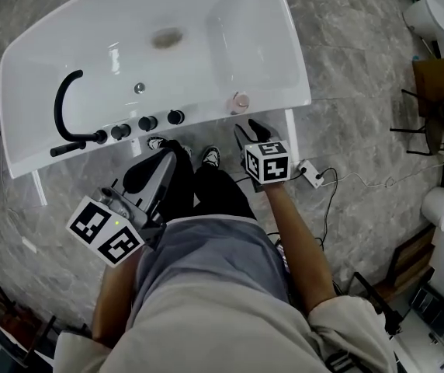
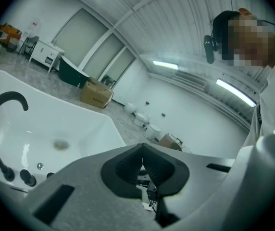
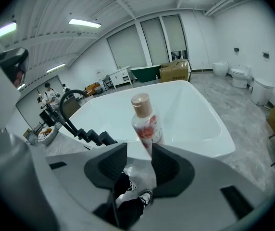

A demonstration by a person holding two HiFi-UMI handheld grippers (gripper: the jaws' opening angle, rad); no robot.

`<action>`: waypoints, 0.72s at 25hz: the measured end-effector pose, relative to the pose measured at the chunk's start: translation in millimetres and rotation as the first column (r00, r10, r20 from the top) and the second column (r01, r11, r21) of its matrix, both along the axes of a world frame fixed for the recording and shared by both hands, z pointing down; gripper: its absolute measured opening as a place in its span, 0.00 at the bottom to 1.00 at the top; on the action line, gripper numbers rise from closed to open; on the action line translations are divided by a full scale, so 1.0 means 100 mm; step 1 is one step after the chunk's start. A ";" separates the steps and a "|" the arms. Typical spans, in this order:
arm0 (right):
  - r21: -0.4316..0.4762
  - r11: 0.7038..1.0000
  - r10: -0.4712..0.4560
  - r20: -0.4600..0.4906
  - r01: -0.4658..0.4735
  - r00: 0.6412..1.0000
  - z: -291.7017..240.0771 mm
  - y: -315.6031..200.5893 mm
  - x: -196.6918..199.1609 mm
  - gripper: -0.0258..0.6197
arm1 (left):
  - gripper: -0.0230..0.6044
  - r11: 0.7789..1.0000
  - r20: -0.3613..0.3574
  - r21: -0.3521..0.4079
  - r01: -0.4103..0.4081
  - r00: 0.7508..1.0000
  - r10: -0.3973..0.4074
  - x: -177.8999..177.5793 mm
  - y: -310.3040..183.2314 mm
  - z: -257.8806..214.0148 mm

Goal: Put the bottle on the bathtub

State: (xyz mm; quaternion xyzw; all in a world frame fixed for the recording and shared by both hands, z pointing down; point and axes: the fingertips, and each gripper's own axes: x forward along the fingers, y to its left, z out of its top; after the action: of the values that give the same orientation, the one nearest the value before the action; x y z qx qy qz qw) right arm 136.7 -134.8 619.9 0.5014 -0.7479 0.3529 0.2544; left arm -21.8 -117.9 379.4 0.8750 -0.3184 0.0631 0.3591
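Note:
A clear bottle with a tan cap and a red flower label stands upright on the near rim of the white bathtub, close to its right corner. In the right gripper view the bottle rises just beyond the jaws. My right gripper hangs just short of the rim below the bottle, open, its jaws apart with nothing between them. My left gripper is lower left over the floor, near the person's legs, shut and holding nothing.
A black arched faucet and three black knobs sit on the tub's near rim, left of the bottle. A drain lies in the basin. A power strip and cable lie on the floor at right. Toilets and a chair stand far right.

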 end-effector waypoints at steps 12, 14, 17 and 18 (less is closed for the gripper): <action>0.020 1.000 -0.005 0.064 0.004 0.998 -0.71 0.48 0.18 0.21 | 0.05 0.996 0.050 -0.050 -0.074 0.996 0.076 0.20 0.43 0.20; 0.027 1.000 0.003 0.054 -0.005 0.999 -0.84 0.54 0.21 0.18 | 0.05 0.996 0.060 -0.047 -0.082 0.995 0.085 0.22 0.45 0.19; 0.046 0.999 -0.005 0.046 0.003 0.999 -1.05 0.64 0.19 0.14 | 0.05 0.996 0.069 -0.041 -0.078 0.994 0.081 0.20 0.46 0.17; 0.055 0.998 -0.007 0.047 0.005 0.999 -1.13 0.66 0.18 0.13 | 0.05 0.997 0.071 -0.039 -0.073 0.995 0.076 0.19 0.44 0.16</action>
State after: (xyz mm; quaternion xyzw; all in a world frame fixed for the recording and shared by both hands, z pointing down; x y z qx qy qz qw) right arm 154.2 -68.9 507.2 0.4974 -0.7647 0.3432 0.2237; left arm -2.7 -73.5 395.4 0.8768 -0.2971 0.1138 0.3606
